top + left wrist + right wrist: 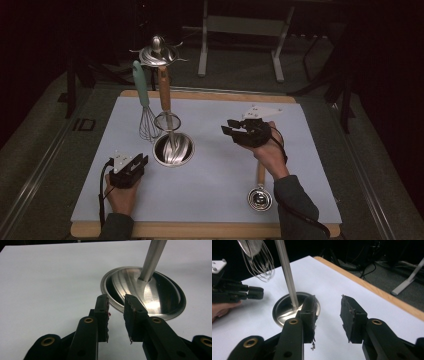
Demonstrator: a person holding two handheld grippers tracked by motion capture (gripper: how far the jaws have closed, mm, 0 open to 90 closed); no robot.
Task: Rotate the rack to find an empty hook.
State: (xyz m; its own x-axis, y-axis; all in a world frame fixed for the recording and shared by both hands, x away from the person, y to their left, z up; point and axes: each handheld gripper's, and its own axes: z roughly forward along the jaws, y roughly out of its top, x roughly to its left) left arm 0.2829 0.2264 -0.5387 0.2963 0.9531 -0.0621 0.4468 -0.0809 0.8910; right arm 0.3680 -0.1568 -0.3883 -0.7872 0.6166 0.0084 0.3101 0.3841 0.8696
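White mat (215, 190) carries a round steel stand base (173, 150), centre-left. Left gripper (136, 165), jaws apart and empty, is held just near-left of it. Right gripper (235, 131), released, empty, is best steadied before reaching leftward for a hung utensil.

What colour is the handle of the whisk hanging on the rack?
Teal green; the whisk handle shows best in the high view.
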